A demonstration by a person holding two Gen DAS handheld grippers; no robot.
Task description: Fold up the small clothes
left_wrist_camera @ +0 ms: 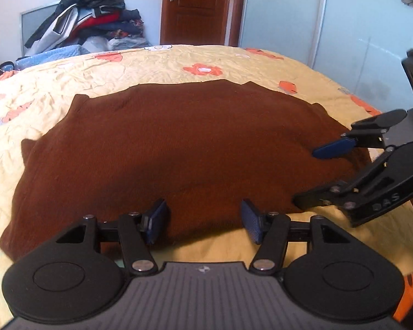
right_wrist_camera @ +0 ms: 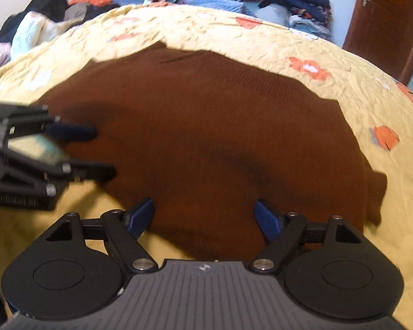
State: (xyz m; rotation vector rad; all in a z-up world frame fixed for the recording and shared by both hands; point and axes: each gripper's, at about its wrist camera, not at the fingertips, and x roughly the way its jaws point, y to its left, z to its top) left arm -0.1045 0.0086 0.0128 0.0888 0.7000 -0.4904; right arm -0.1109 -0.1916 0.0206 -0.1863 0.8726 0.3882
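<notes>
Brown garment (left_wrist_camera: 179, 148) lies flat on bed (left_wrist_camera: 157, 63). Both grippers, left (left_wrist_camera: 203, 221) and right (right_wrist_camera: 205, 218), are spread, empty, at its near hem. Hem should be pinched evenly, both layers, before lifting.

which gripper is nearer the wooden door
Right. The right gripper sits on the door's side of the brown garment; the left gripper is farther over.

Daylight filled the room evenly, bright on the yellow bedspread (left_wrist_camera: 179, 60) and flat on the brown garment (left_wrist_camera: 179, 143), whose weave mostly sank into dark tone. Soft shadows lay under each tool. Fisheye distortion bowed the bed edge and door (left_wrist_camera: 198, 5) in both views. The right wrist view was smeared, with the left tool (right_wrist_camera: 104, 151) blurred at its edge.
</notes>
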